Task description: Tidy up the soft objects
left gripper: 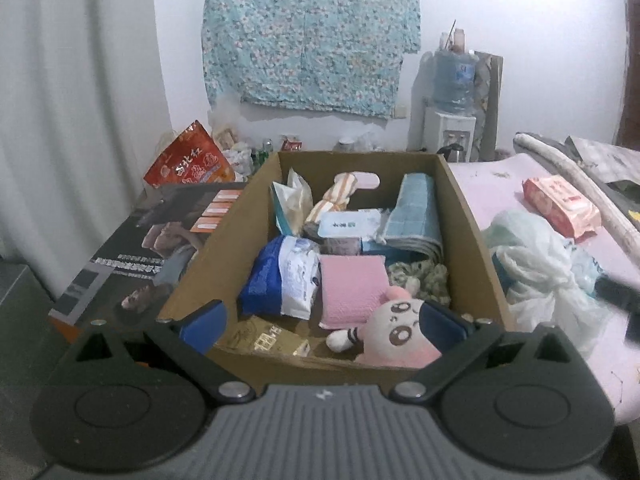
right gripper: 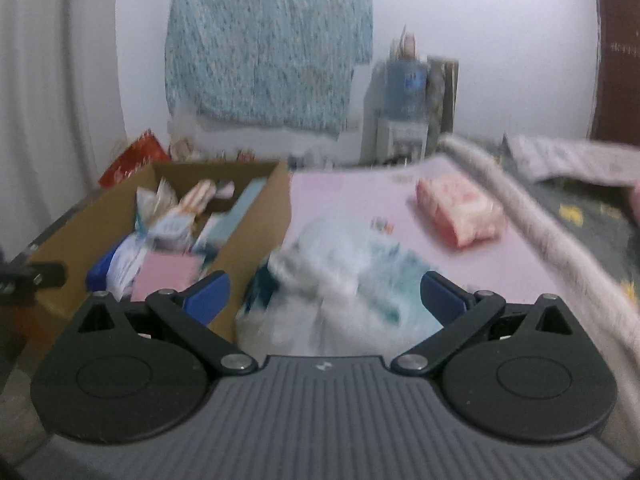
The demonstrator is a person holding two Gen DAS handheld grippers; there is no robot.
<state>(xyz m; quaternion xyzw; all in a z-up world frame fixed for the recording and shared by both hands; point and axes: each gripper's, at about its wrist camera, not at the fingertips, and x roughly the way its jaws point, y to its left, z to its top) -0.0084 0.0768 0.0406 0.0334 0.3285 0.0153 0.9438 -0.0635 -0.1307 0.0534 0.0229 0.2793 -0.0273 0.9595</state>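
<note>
Cardboard box (left gripper: 472, 216) holds the plush (left gripper: 396, 334) between the spread left hand-held gripper (left gripper: 324, 322); the right hand-held gripper (right gripper: 324, 298), also open, flanks the bag (right gripper: 332, 280) on the bed (right gripper: 344, 200).

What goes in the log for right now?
left gripper: open over cardboard box | right gripper: open over plastic bag | pink tissue pack: on bed

The light is soft and a bit dim, with a cool blue look. No strong shadows or shiny spots show. The left wrist picture is mostly sharp. The right wrist picture is smeared all over, and the plastic bag (right gripper: 340, 276) in the middle is very blurry. Both pictures bend and go dark at the corners.
</note>
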